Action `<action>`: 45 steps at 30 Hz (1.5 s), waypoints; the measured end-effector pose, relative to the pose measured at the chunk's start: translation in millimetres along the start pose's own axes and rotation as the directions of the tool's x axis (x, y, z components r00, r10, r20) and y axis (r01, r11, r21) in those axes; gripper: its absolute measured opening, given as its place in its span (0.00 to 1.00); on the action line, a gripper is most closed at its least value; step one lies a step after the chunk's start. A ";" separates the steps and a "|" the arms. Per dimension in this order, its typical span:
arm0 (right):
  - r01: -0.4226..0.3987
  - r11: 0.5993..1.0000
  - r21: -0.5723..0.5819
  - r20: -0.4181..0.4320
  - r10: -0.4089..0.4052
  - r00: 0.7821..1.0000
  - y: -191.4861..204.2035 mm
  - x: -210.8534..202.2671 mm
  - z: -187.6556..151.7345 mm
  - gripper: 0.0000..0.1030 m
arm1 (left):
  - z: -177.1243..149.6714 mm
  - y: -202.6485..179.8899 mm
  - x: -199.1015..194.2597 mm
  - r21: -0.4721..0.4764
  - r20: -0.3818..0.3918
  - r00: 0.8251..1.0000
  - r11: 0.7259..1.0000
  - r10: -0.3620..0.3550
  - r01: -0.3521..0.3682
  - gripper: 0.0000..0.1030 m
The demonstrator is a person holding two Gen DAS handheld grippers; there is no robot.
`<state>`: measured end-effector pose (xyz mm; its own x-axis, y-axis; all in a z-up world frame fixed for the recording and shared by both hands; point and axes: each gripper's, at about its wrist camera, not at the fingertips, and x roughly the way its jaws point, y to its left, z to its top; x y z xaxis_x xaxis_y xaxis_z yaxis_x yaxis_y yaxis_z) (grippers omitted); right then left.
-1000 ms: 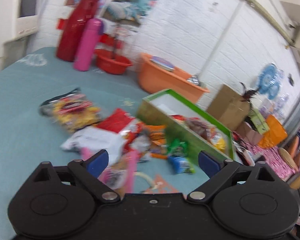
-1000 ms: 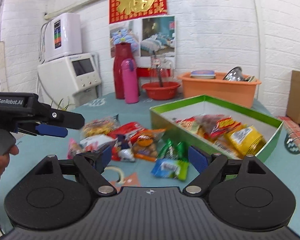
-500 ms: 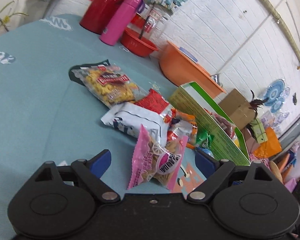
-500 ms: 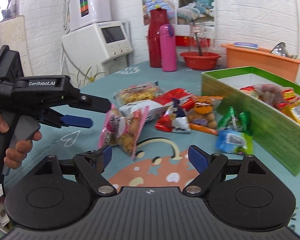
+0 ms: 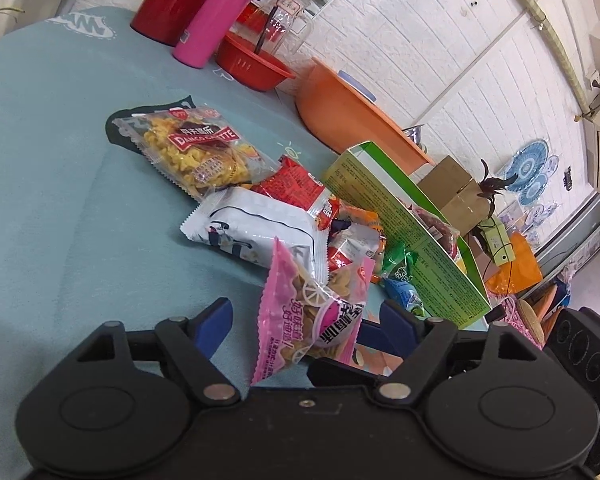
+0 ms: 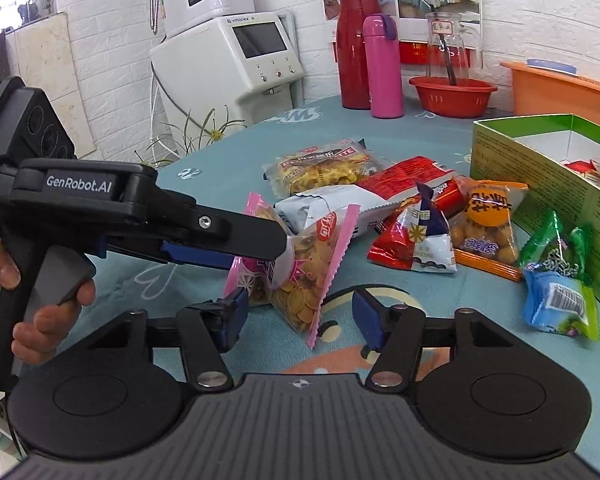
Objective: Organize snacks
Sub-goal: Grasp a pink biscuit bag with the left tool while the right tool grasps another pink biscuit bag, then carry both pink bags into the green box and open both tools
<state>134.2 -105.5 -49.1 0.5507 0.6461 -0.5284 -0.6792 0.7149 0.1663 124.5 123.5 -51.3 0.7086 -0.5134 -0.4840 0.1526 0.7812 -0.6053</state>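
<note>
A pink bag of round crackers leans on the snack pile, tilted up on the teal tablecloth. My left gripper is open with the bag between its blue pads, neither pressing it. In the right wrist view the pink bag has its lower corner between the fingers of my right gripper. Those jaws are closing, and the right pad still stands clear of the bag. The left gripper, held by a hand, reaches across the bag from the left. The green box holds several snacks.
Yellow, white, red, orange and green-blue snack bags lie beside the box. At the back stand a red thermos, pink bottle, red basin, orange tub and white dispenser.
Both grippers have come down and in toward the pink bag. It now sits between the fingers of each. The right jaws have narrowed.
</note>
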 end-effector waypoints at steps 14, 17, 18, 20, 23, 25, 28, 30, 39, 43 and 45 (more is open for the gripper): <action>-0.003 1.000 -0.009 0.014 0.003 1.000 0.1 -10.2 2.2 0.52 | -6.2 -24.8 1.2 0.048 -0.021 1.000 0.999 -0.009 0.010 0.48; 0.006 1.000 -0.020 0.041 -0.005 0.999 -0.5 -22.8 3.6 0.52 | -3.9 -39.9 -2.7 0.082 -0.010 1.000 0.997 -0.016 0.016 0.48; 0.009 1.000 -0.022 0.054 -0.008 0.999 -0.7 -27.5 4.2 0.52 | -2.6 -45.5 -3.3 0.095 -0.004 1.000 0.995 -0.020 0.020 0.48; 0.017 1.000 -0.022 0.081 -0.015 0.997 -3.0 -37.0 6.3 0.52 | 0.2 -56.2 -3.8 0.120 0.006 1.000 0.992 -0.027 0.027 0.48; 0.037 0.999 -0.019 0.124 -0.034 0.992 -9.9 -49.6 10.8 0.52 | 7.9 -73.8 1.0 0.163 0.017 0.999 0.986 -0.045 0.041 0.48; 0.056 0.998 -0.017 0.151 -0.053 0.987 -15.7 -56.3 14.4 0.52 | 14.7 -84.9 8.3 0.187 0.018 0.998 0.981 -0.060 0.056 0.48; 0.094 0.996 0.000 0.187 -0.092 0.978 -29.5 -65.2 21.4 0.52 | 25.2 -101.8 24.5 0.221 0.014 0.996 0.972 -0.086 0.081 0.48; 0.123 0.992 0.012 0.206 -0.123 0.971 -39.2 -69.4 26.0 0.52 | 32.9 -111.2 37.0 0.240 0.010 0.995 0.966 -0.102 0.097 0.48; 0.238 0.969 0.063 0.267 -0.246 0.932 -91.1 -72.4 51.2 0.52 | 76.0 -138.3 102.7 0.265 -0.013 0.983 0.948 -0.181 0.178 0.48; 0.264 0.961 0.082 0.270 -0.277 0.922 -120.7 -64.6 64.1 0.52 | 95.1 -139.2 134.1 0.251 -0.028 0.980 0.947 -0.199 0.200 0.48; 0.267 0.958 0.105 0.259 -0.285 0.923 -136.4 -60.5 67.2 0.52 | 101.6 -136.8 149.7 0.233 -0.040 0.979 0.951 -0.200 0.204 0.48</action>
<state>226.1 -224.1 16.1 0.8276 0.4615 -0.3196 -0.4530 0.8853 0.1053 279.7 -24.2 23.2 0.6359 -0.6731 -0.3777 0.4498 0.7209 -0.5273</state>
